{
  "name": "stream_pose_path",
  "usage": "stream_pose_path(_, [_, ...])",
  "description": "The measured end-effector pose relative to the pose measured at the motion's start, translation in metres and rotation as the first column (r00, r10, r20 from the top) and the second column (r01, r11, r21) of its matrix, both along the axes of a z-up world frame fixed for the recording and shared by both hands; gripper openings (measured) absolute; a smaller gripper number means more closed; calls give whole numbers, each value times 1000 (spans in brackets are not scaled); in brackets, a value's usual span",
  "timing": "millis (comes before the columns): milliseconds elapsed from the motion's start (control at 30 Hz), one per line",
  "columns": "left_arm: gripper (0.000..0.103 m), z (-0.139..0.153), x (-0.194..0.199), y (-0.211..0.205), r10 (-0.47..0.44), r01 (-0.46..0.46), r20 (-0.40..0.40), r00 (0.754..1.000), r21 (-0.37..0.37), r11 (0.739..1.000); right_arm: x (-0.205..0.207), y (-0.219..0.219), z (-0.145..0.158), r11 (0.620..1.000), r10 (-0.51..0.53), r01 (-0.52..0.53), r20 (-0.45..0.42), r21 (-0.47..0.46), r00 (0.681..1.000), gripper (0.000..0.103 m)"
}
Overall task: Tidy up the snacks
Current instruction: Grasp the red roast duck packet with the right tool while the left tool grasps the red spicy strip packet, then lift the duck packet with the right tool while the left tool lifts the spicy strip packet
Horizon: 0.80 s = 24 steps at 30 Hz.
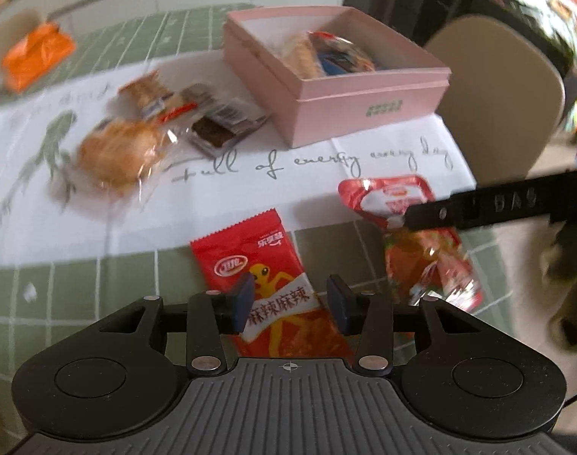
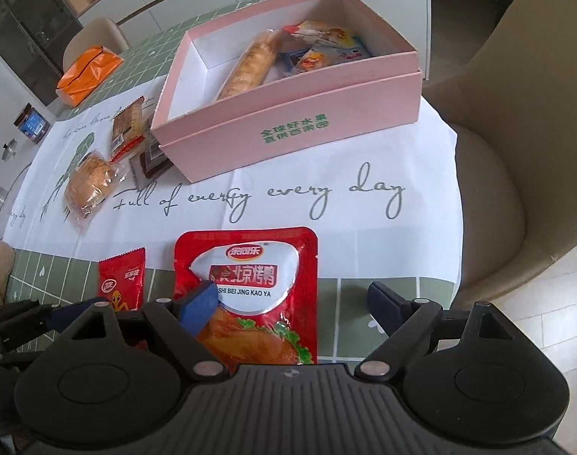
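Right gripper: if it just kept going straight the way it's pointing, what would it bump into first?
Most likely the red roast duck pouch, lying flat on the table between the open fingers of the right gripper. Past it is bare tablecloth, then the pink box. If it passes above the pouch, the box comes first; height is unclear.

Bright, soft daylight; left view motion-blurred (right view sharp), edges bowed by fisheye.

The right gripper (image 2: 292, 303), jaws spread wide, hangs over the red roast-duck pouch (image 2: 250, 292) at the table's (image 2: 364, 197) near edge, a smaller red packet (image 2: 122, 278) just left of it, while the pink box (image 2: 288, 129) holds several snacks toward the far edge.
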<state>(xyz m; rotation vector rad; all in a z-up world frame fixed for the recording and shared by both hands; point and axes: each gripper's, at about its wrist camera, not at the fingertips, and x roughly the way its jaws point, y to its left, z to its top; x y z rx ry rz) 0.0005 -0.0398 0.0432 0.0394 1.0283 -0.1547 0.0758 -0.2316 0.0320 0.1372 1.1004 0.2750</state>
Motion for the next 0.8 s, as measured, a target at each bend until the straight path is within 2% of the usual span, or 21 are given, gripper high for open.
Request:
stream_pose_path(33, [52, -2, -1, -1, -8, 8, 3, 1000, 35, 999, -1, 0, 0, 1000, 1, -1, 1, -2, 1000, 87])
stream_pose_path(133, [52, -3, -6, 9, -10, 8, 19, 1000, 62, 998, -5, 1, -1, 1000, 7, -7, 7, -11, 1000, 89])
stream_pose_path(267, [52, -3, -5, 31, 72, -73, 17, 997, 87, 994, -13, 6, -2, 999, 26, -26, 20, -32, 999, 93])
stream_pose_path(400, [49, 5, -11, 57, 178, -178, 11, 984, -31, 984, -21, 16, -5, 995, 63, -59, 41, -86, 997, 96])
stream_pose_path(533, [46, 8, -17, 73, 319, -317, 2, 948, -95, 944, -28, 21, -8, 990, 84, -76, 62, -119, 995, 100])
stream_pose_path(567, [46, 6, -15, 74, 326, -326, -17, 945, -111, 939, -30, 23, -9, 989, 87, -77, 69, -126, 994, 101])
stream_pose_path(633, [49, 0, -11, 68, 303, -306, -43, 952, -105, 946, -33, 26, -11, 987, 91, -79, 81, -143, 993, 103])
stream_pose_path(800, [60, -3, -7, 52, 247, -248, -30, 969, -67, 966, -40, 33, -13, 979, 106, -86, 106, -182, 989, 103])
